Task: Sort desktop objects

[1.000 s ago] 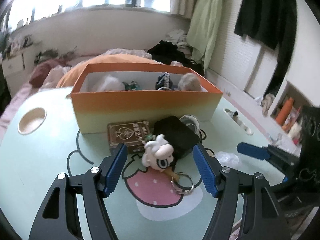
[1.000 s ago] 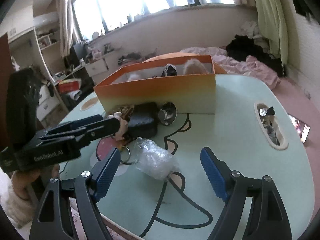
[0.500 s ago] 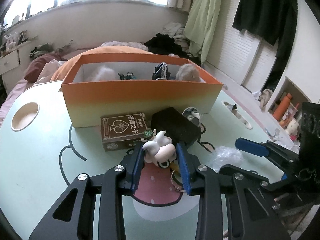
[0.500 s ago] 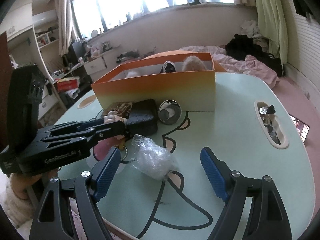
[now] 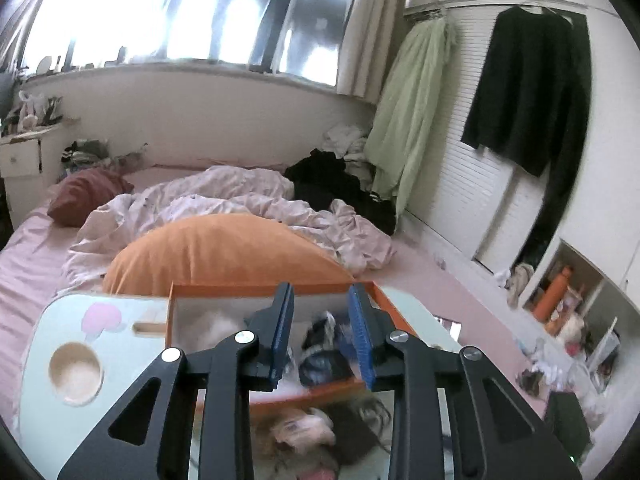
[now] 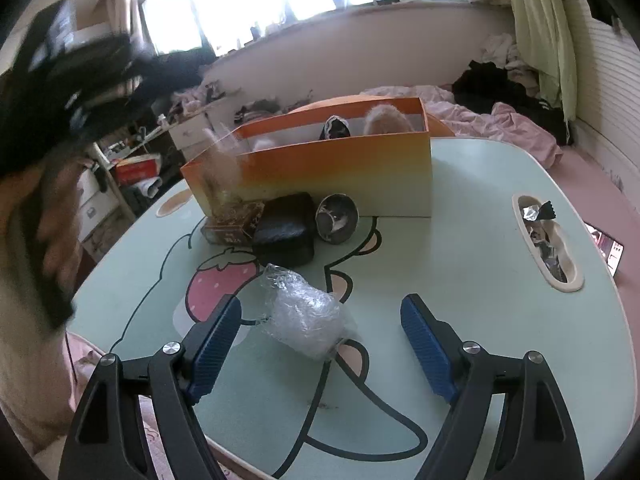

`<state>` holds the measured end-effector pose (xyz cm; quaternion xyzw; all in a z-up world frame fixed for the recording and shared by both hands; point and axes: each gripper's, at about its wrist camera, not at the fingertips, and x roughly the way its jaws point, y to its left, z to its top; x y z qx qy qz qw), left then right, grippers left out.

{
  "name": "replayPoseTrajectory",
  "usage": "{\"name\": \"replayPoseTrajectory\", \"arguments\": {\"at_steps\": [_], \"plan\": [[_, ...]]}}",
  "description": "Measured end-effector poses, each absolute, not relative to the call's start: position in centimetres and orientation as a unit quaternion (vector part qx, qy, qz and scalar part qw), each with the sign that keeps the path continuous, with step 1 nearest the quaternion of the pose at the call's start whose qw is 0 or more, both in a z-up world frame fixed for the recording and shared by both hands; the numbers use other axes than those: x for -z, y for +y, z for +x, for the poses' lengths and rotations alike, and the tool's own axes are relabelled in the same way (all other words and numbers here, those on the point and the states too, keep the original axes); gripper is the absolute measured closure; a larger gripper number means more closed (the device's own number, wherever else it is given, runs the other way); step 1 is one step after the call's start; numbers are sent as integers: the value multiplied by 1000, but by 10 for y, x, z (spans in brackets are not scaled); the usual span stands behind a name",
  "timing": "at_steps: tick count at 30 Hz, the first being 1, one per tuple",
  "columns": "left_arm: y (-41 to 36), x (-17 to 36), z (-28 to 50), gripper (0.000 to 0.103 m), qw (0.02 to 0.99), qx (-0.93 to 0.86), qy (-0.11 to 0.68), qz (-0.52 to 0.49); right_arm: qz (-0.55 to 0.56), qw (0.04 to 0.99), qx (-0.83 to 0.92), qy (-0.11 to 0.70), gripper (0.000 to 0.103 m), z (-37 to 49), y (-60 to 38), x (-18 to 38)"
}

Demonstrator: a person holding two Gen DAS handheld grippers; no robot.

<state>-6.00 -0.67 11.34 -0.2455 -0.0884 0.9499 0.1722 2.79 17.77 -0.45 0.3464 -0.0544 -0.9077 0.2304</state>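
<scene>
Low between the narrowed pads of the left gripper (image 5: 321, 294), whose jaws have just been closing, hangs the blurred white toy keychain (image 5: 298, 434), off the table (image 6: 460, 280) and short of the orange box (image 6: 340, 176). Held that low, it may slip out and drop before clearing the wall. The right gripper (image 6: 320, 308) gapes wide, empty, around the plastic wrap (image 6: 300, 316). Count: one toy, one wrap, one card box (image 6: 236, 220), one black case (image 6: 286, 228), one metal cup (image 6: 338, 218).
</scene>
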Motion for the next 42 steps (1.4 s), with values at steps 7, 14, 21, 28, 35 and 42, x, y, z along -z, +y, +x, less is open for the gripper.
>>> {"name": "replayPoseTrajectory", "arguments": {"at_steps": [7, 14, 21, 28, 35, 42], "plan": [[-8, -78, -38, 37, 172, -941, -68, -285, 347, 232, 907, -62, 20, 28, 180, 4], [12, -45, -12, 31, 193, -926, -8, -326, 346, 232, 907, -59, 20, 29, 178, 4], [19, -19, -30, 35, 166, -915, -12, -369, 345, 232, 907, -61, 20, 30, 177, 5], [7, -26, -8, 41, 203, -915, -32, -348, 345, 232, 907, -61, 20, 31, 176, 4], [15, -24, 9, 41, 239, -902, -10, -359, 345, 232, 907, -61, 20, 30, 176, 4], [28, -15, 9, 41, 243, -897, 13, -369, 345, 233, 907, -61, 20, 30, 177, 4]]}}
